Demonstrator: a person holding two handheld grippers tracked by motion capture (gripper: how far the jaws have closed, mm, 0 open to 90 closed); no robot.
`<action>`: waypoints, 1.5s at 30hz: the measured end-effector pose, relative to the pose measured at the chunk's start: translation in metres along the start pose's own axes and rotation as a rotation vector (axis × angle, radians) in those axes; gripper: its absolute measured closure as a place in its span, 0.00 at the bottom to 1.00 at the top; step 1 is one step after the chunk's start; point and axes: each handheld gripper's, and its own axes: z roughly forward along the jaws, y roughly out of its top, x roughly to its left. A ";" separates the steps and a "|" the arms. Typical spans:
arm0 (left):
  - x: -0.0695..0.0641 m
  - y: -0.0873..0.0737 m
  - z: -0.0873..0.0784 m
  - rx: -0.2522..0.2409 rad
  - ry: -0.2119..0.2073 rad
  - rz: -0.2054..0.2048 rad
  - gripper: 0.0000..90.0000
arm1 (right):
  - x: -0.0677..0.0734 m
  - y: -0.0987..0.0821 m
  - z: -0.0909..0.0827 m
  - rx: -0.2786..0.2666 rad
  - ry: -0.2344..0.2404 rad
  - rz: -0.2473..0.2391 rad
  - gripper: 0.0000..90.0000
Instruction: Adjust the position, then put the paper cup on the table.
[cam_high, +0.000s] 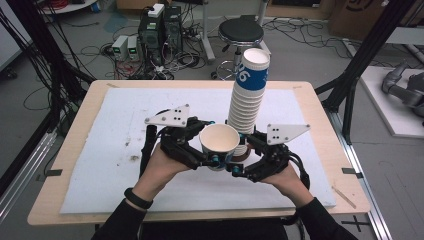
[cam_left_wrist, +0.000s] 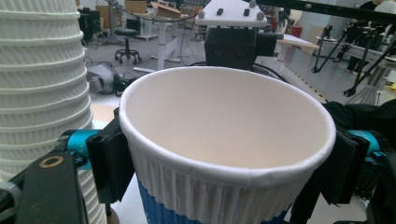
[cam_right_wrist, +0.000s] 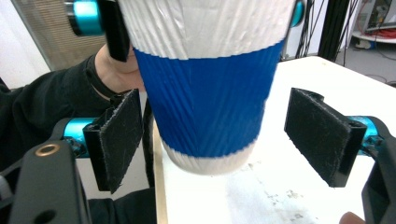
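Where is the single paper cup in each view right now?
High view: single paper cup at centre, between both grippers.
Left gripper view: centre, open mouth up, left gripper clamping under the rim.
Right gripper view: top centre, blue band, pads apart.
Shared landmark: the blue band; the cup stack in two views.

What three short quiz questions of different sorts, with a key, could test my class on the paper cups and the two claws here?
1. True or false: the single cup stands on the table.
2. Which claw grips the cup near its rim? A) left claw B) right claw C) both
3. Fill in: behind the held cup rises a tall ___ of cups.

Key
1. False: it is held above the table, upright, mouth up.
2. A: in the left claw's view its pads press on the wall just under the rim; in the right claw's view the pads stand apart from the blue band.
3. stack
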 end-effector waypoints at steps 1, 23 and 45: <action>0.000 0.000 -0.001 0.003 0.004 0.001 0.23 | -0.001 0.000 -0.003 0.000 -0.006 -0.005 0.22; 0.007 -0.005 -0.020 -0.005 0.060 -0.007 0.23 | -0.016 -0.004 -0.064 -0.058 -0.153 -0.044 0.22; 0.005 -0.004 -0.033 -0.003 0.129 0.006 0.23 | -0.029 -0.006 -0.082 -0.117 -0.195 -0.014 0.22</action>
